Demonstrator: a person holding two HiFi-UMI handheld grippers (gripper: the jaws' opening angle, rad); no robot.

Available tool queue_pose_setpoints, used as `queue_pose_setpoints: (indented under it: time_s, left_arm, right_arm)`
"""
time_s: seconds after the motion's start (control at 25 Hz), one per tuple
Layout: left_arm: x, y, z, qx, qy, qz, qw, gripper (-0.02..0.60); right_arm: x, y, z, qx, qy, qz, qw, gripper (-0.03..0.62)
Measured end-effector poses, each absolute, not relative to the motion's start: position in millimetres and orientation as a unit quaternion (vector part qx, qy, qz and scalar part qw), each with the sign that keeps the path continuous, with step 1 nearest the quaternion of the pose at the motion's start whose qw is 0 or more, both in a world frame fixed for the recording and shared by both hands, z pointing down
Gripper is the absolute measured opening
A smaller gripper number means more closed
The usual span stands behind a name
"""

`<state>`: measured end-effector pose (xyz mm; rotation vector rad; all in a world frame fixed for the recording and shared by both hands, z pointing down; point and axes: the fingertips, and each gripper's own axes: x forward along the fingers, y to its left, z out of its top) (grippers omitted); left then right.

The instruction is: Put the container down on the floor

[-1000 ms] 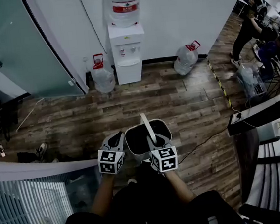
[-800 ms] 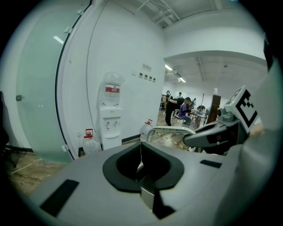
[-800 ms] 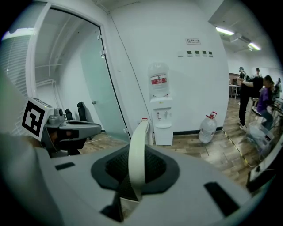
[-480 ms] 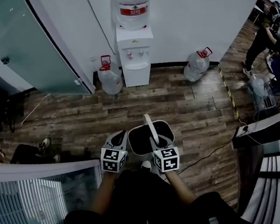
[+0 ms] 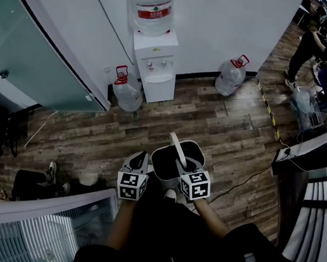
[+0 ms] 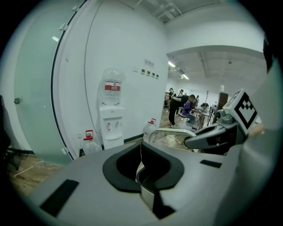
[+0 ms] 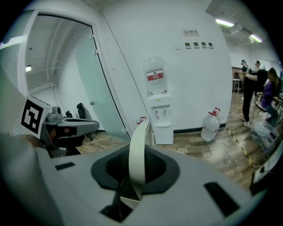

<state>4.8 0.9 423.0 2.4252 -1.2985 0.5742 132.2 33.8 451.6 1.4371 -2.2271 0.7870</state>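
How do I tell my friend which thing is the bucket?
Find the tall white water dispenser by the white wall, then come straight toward the camera over the brown wooden floor. There the white plastic bucket with a dark inside hangs between the left gripper and right gripper. Unlike the clear water jugs with red caps, it is open-topped with a pale hoop handle.
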Motion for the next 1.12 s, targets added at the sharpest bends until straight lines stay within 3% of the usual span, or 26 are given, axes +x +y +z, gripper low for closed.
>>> queue_pose_setpoints:
  time_s: [0.52,1.12]
  left_arm:
    - [9,-85,437,0.867,-0.426,0.187,0.179,0.015]
    - [-33,-189,447,0.877,-0.403,0.175,0.193,0.015]
  right_arm:
    - [139,-38,462,0.541,-0.764,0.289,0.202,0.066]
    - [110,-148,463,0.576,-0.732,0.296,0.21,0.066]
